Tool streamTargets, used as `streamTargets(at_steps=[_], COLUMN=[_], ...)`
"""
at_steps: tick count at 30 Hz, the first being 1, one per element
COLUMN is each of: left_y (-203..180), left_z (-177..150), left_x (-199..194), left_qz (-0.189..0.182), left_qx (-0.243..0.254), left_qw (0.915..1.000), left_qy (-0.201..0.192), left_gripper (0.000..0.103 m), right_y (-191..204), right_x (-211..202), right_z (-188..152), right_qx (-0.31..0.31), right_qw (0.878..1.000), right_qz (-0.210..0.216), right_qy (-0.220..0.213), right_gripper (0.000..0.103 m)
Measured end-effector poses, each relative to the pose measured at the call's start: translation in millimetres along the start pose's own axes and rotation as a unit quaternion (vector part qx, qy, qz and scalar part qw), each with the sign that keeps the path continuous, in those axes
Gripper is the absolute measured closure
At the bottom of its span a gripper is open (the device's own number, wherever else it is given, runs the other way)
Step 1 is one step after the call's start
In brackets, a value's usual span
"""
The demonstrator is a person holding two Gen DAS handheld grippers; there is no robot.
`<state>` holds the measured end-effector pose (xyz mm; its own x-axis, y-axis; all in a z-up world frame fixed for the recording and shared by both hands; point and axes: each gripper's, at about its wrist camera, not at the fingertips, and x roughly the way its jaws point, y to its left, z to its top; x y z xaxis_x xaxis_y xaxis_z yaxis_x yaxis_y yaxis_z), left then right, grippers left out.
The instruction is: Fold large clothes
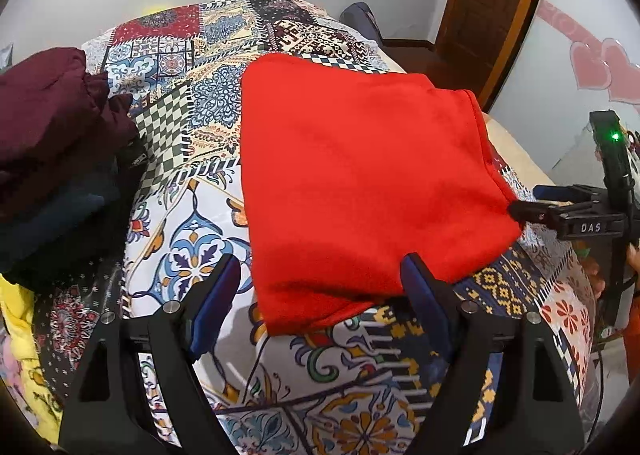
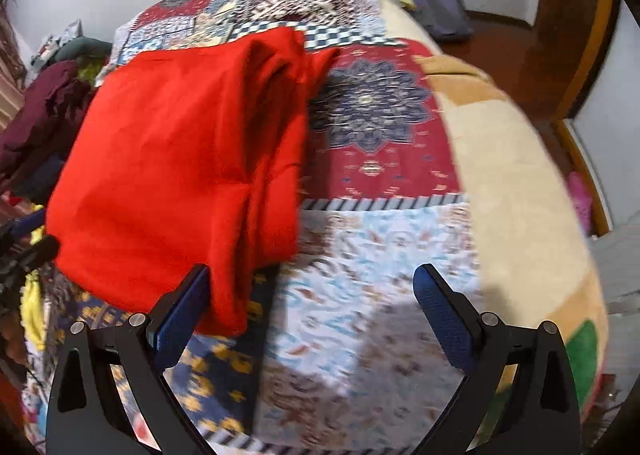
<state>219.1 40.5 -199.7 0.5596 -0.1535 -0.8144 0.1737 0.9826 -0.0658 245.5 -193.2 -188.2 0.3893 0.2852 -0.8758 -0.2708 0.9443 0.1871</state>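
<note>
Lying folded on the patchwork bedspread [image 1: 192, 215] is the red garment [image 1: 360, 183], filling the centre of your left wrist view and the upper left to centre of your right wrist view.

- Left gripper [image 1: 320, 283]: your fingers stand wide apart, clamped on nothing. The garment's near folded edge sits between the two blue pads [image 1: 218, 295], its lower corner reaching down into the gap; the right-hand pad overlaps the cloth's edge in the frame, though whether it touches cannot be told.
- Right gripper [image 2: 312, 295]: fingers also spread wide, holding nothing. The garment's layered near corner hangs just beside the left-hand pad and partly covers its tip; the right-hand pad is well apart from the cloth, over the pale patterned patch. This view is blurred.
- Seen from the left wrist, your right gripper enters at the right edge of the frame, its tip at the garment's right-hand corner.
- Pile of dark clothes [image 1: 52, 143]: maroon on top, left edge of the frame, apart from the red garment.
- Wooden door [image 1: 492, 7]: upper right.
</note>
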Motion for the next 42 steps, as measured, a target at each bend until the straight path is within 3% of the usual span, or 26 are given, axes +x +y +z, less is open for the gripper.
streamTargets(at_steps=[4, 9, 15, 21, 25, 28, 32, 38, 41, 42], left_y=[6, 22, 45, 63, 71, 71, 77, 80, 80, 78], left_z=[7, 22, 46, 64, 67, 67, 68, 73, 75, 76], left_x=[-14, -22, -18, 14, 48, 70, 92, 119, 125, 124], left_qz=[0.013, 0.041, 0.043, -0.038, -0.114, -0.152, -0.186, -0.235, -0.251, -0.252], left_qx=[-0.001, -0.011, -0.034, -0.082, -0.121, -0.135, -0.164, -0.205, -0.216, -0.215], left_qw=[0.9998, 0.9986, 0.9979, 0.9959, 0.9848, 0.9763, 0.9643, 0.9436, 0.9370, 0.9372], left_qy=[-0.015, -0.030, -0.035, 0.004, 0.050, 0.075, 0.092, 0.111, 0.111, 0.110], left_gripper=[0.021, 0.021, 0.021, 0.021, 0.021, 0.021, 0.019, 0.016, 0.016, 0.016], right_y=[-14, -17, 1, 14, 14, 8, -2, -2, 3, 5], right_x=[-16, -46, -60, -20, 19, 46, 72, 87, 87, 88], right_z=[3, 23, 51, 69, 74, 76, 80, 87, 90, 90], right_qx=[0.014, 0.030, 0.017, 0.028, 0.037, 0.053, 0.073, 0.082, 0.082, 0.082], right_qw=[0.999, 0.998, 0.995, 0.993, 0.991, 0.989, 0.978, 0.966, 0.962, 0.961], right_qz=[-0.030, -0.014, 0.030, 0.096, 0.123, 0.139, 0.188, 0.237, 0.252, 0.258], right_qy=[-0.007, -0.054, -0.095, -0.066, -0.022, 0.011, 0.048, 0.066, 0.065, 0.066], right_gripper=[0.005, 0.003, 0.003, 0.003, 0.003, 0.003, 0.003, 0.001, 0.007, 0.014])
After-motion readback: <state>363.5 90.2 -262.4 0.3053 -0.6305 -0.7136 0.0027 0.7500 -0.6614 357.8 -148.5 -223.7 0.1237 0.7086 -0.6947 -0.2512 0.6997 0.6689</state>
